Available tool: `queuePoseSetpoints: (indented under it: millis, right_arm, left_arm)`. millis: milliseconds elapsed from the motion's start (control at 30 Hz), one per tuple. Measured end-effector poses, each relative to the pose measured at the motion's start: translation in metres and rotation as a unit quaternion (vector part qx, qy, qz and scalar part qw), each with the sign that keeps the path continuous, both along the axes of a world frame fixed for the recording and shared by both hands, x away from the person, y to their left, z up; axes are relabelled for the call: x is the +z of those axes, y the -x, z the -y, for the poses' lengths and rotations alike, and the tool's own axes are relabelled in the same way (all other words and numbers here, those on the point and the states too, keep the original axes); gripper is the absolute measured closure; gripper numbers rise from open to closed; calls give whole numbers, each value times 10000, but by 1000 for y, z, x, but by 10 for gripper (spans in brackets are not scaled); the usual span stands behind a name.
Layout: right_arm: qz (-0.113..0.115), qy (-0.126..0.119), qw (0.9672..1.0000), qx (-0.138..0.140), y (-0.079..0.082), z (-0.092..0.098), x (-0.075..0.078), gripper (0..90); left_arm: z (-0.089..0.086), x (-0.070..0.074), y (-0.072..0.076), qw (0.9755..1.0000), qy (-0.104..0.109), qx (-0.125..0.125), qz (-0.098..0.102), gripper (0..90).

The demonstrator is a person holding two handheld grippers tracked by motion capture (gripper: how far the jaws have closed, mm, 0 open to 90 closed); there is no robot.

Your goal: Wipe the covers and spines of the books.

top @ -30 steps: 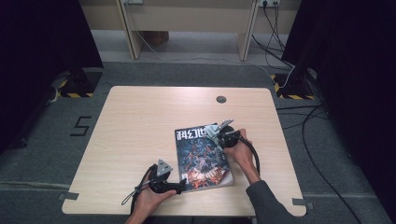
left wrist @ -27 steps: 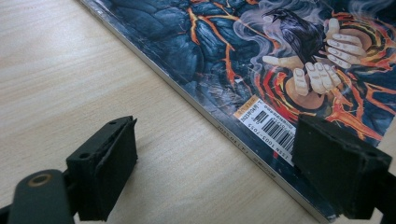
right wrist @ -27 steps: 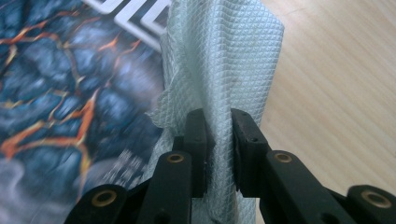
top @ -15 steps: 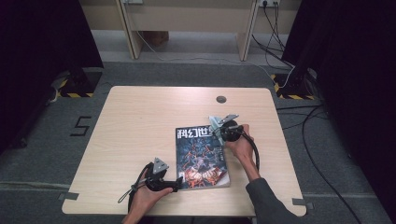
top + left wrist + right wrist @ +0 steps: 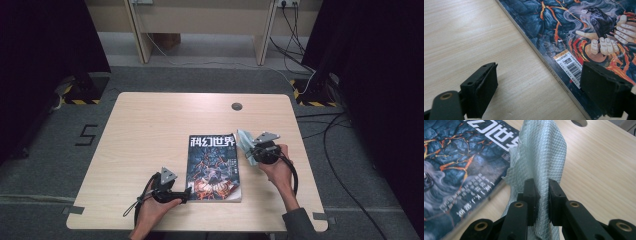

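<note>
So the magazine (image 5: 214, 167) lies flat on the light wood worktop (image 5: 150, 135), cover up, and everything else sits around it. The right gripper (image 5: 248, 145) is just off the magazine's top right corner, clamped on a pale blue-green cloth (image 5: 541, 157) that stands up crumpled between its jaws. The left gripper (image 5: 186, 192) rests on the worktop at the magazine's bottom left corner, jaws wide apart: one over bare wood, one over the cover by the barcode sticker (image 5: 569, 66). There's a round cable hole (image 5: 236, 106) beyond the magazine. Grey carpet and dark curtains surround it all. The cloth's lower end is hidden behind the gripper.
</note>
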State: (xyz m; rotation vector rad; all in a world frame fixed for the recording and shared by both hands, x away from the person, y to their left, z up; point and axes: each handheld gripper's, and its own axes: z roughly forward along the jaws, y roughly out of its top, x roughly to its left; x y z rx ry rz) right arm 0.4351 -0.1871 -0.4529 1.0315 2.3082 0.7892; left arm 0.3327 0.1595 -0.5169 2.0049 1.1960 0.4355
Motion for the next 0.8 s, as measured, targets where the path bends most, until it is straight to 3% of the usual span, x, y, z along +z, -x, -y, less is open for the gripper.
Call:
queuePoseSetpoints:
  millis: [233, 667, 800]
  right_arm:
    - [-30, 38, 9994, -349, 6, 30, -6, 812]
    - [-175, 137, 9968, -773, 3, 54, -14, 819]
    - [-319, 103, 9968, -720, 2, 59, -16, 781]
  left_arm:
    - [-1, -1, -1, 10000, 53, -29, -16, 139]
    - [-1, -1, -1, 9999, 101, 0, -36, 141]
    - [-1, -1, -1, 10000, 82, -11, -30, 142]
